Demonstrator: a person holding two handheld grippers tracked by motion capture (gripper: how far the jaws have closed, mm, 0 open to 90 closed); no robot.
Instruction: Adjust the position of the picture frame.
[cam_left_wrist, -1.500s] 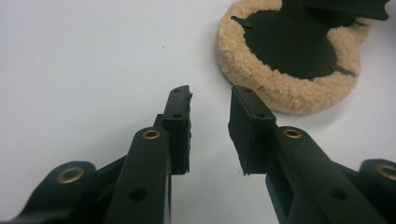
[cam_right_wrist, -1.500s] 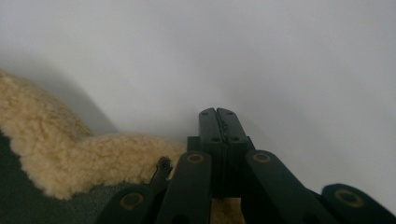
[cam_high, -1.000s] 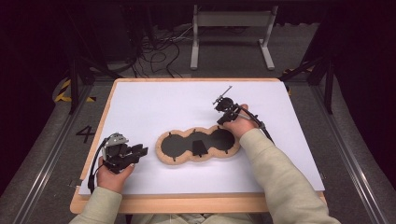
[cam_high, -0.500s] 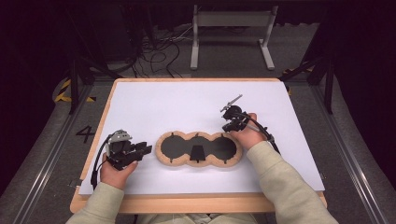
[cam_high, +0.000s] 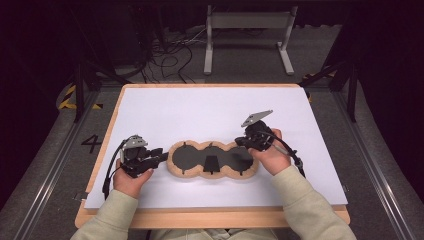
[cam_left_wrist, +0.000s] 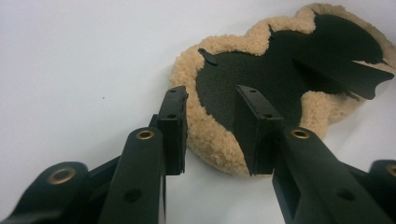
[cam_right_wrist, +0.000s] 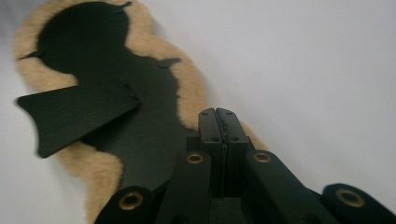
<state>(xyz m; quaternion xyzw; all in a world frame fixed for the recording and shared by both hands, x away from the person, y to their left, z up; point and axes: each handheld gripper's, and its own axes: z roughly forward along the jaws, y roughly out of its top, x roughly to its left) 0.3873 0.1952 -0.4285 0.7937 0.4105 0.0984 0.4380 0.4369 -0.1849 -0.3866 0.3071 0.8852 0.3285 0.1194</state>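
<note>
A three-lobed pad (cam_high: 212, 159) with a tan fleece rim and a black inside lies flat on the white board (cam_high: 200, 112). A black flap (cam_high: 212, 163) stands up from its middle, also seen as the flap (cam_left_wrist: 345, 70) and the flap (cam_right_wrist: 74, 116). My left gripper (cam_high: 161, 158) is at the pad's left end. There the left gripper (cam_left_wrist: 212, 119) is open, its jaws straddling the fleece rim (cam_left_wrist: 210, 135). My right gripper (cam_high: 241, 142) is at the pad's right end. Its jaws are pressed together in the right gripper view (cam_right_wrist: 218, 122), tips over the fleece rim (cam_right_wrist: 191, 93), nothing visible between them.
The white board rests on a wooden table (cam_high: 215, 217) whose front edge is near the person's sleeves. Beyond the table's far edge the floor holds cables (cam_high: 165, 50) and a metal stand (cam_high: 247, 35). A painted "4" (cam_high: 91, 143) marks the floor at left.
My right gripper has come down and toward me to the pad's right end. The left gripper has slid right up to the pad's left rim. The pad has hardly moved.
</note>
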